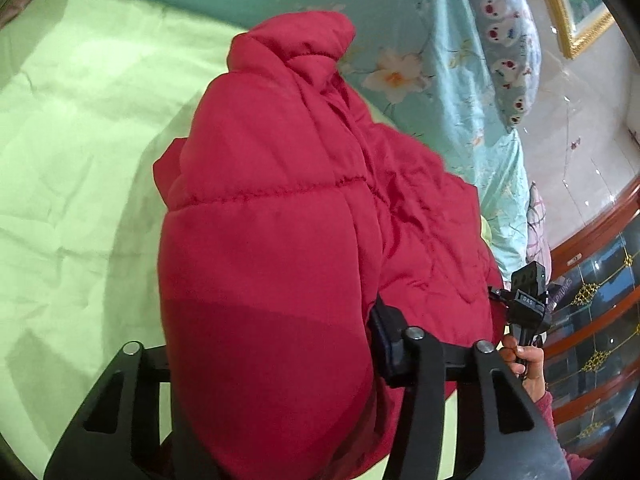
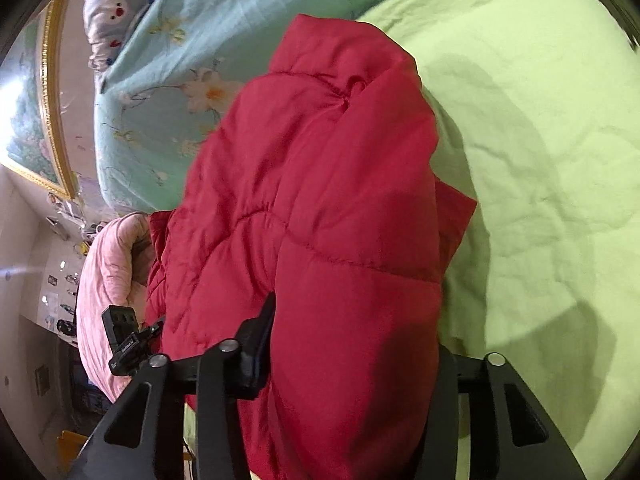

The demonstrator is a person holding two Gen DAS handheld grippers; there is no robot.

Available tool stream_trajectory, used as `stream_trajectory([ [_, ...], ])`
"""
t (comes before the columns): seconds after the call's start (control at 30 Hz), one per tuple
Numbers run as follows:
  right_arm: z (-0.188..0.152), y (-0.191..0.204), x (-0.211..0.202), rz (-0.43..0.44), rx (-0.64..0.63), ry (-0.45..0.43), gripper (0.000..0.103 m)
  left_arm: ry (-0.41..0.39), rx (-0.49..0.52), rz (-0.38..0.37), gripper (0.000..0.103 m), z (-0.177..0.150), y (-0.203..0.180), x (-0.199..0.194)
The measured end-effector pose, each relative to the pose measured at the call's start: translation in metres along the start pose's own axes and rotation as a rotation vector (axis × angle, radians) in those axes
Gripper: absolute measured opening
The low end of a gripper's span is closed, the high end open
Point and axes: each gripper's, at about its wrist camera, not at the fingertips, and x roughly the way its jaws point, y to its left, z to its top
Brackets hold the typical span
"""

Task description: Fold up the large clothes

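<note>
A red quilted puffer jacket (image 1: 280, 220) lies bunched on a light green bed sheet (image 1: 72, 140), collar toward the far side. My left gripper (image 1: 276, 364) is shut on a thick fold of the jacket; one finger (image 1: 384, 344) shows at the right of the fold, the other is hidden under fabric. My right gripper (image 2: 348, 352) is shut on a thick fold of the same jacket (image 2: 320, 200); one finger (image 2: 256, 344) shows at its left. The right gripper also shows in the left wrist view (image 1: 524, 300), held in a hand at the jacket's right edge. The left gripper shows in the right wrist view (image 2: 128, 340).
A turquoise floral quilt (image 1: 420, 60) and a cartoon-print pillow (image 1: 504, 48) lie beyond the jacket. A pink blanket (image 2: 108, 288) lies at the bed's side. A gold-framed picture (image 2: 44, 120) hangs on the wall. A wooden footboard with dark panels (image 1: 592, 320) stands at the right.
</note>
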Motion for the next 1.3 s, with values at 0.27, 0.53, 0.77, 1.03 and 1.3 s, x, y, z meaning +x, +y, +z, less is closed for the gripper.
stream_trajectory([
  [0.27, -0.024, 0.020, -0.027, 0.009, -0.050, -0.011, 0.039, -0.029, 0.059, -0.011, 0.046, -0.014, -0.026, -0.031],
  [0.53, -0.065, 0.027, -0.065, 0.018, -0.081, -0.041, 0.039, -0.029, 0.080, -0.045, 0.046, -0.055, -0.043, -0.054],
  [0.77, -0.094, 0.025, -0.076, 0.021, -0.075, -0.049, 0.039, -0.003, 0.028, -0.057, 0.046, -0.081, -0.028, -0.054],
  [1.03, -0.104, 0.000, -0.070, 0.054, 0.026, -0.064, 0.040, 0.029, -0.021, -0.042, 0.051, -0.091, -0.002, -0.038],
  [1.3, -0.111, -0.006, -0.067, 0.030, 0.037, -0.078, 0.046, 0.027, -0.007, -0.009, 0.061, -0.095, -0.002, -0.033],
])
